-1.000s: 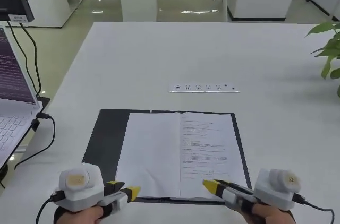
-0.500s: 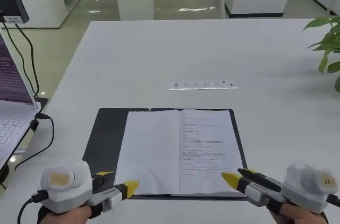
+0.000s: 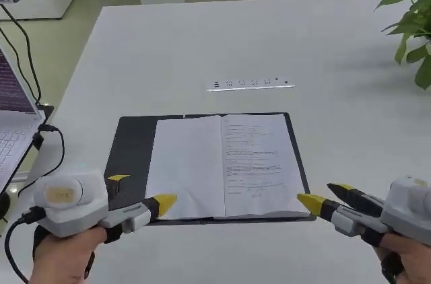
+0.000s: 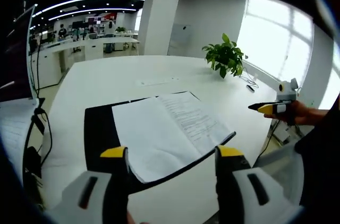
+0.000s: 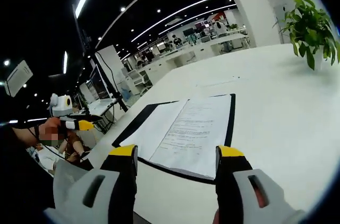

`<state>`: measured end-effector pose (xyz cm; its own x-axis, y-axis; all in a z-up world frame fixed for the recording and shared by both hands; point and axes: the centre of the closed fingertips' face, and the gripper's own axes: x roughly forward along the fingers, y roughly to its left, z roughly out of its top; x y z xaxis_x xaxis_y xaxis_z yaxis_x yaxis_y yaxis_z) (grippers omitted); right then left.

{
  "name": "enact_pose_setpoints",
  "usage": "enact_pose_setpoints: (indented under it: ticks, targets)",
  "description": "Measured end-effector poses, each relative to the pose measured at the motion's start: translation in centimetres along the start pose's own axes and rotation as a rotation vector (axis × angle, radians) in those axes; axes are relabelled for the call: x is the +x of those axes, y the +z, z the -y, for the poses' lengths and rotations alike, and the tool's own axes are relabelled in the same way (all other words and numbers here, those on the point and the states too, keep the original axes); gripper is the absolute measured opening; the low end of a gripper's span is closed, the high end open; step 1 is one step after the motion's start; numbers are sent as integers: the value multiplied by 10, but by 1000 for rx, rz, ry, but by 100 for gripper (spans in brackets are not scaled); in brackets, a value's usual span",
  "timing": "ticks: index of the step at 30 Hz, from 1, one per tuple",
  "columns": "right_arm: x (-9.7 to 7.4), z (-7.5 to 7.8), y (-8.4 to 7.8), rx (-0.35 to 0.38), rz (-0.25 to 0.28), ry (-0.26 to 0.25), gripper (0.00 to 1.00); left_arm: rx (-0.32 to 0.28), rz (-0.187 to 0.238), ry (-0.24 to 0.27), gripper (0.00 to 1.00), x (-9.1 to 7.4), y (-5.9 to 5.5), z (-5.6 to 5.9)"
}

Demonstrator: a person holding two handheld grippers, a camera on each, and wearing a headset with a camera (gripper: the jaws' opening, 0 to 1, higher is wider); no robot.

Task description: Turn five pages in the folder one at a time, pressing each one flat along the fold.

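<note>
The black folder (image 3: 133,156) lies open on the white table, with a blank page (image 3: 185,166) on the left and a printed page (image 3: 259,163) on the right, both lying flat. My left gripper (image 3: 141,190) hovers open at the folder's front left corner, holding nothing. My right gripper (image 3: 326,196) is open just off the front right corner, also holding nothing. The left gripper view has the folder (image 4: 98,128) ahead of the open jaws (image 4: 172,152) and the right gripper (image 4: 268,108) off to the side. From the right gripper (image 5: 175,151), the printed page (image 5: 194,126) lies ahead.
A laptop (image 3: 10,116) with a black cable (image 3: 57,153) sits at the table's left edge. A flush power strip (image 3: 249,85) lies beyond the folder. A green plant (image 3: 411,21) stands at the far right. Bare tabletop surrounds the folder.
The right gripper has drawn back off the printed page's front edge, out past the right corner. The left gripper has shifted slightly back. The head camera has tilted down.
</note>
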<state>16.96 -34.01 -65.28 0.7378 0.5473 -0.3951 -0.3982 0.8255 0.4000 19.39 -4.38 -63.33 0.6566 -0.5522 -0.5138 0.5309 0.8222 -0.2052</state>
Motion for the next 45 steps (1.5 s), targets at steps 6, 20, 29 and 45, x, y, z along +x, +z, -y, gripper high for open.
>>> enact_pose_setpoints:
  ticks: [6, 20, 29, 45]
  targets:
    - [-13, 2, 0, -24, 9, -28, 61, 27, 11, 2, 73, -14, 0, 4]
    - [-12, -3, -3, -19, 3, -29, 68, -14, 24, -33, 77, -18, -7, 11]
    - [-16, 0, -8, -5, -3, -35, 68, -6, 14, -41, 77, -12, -7, 16]
    - [-21, 2, -13, 14, -3, -43, 67, 0, -3, -55, 76, -7, -9, 21]
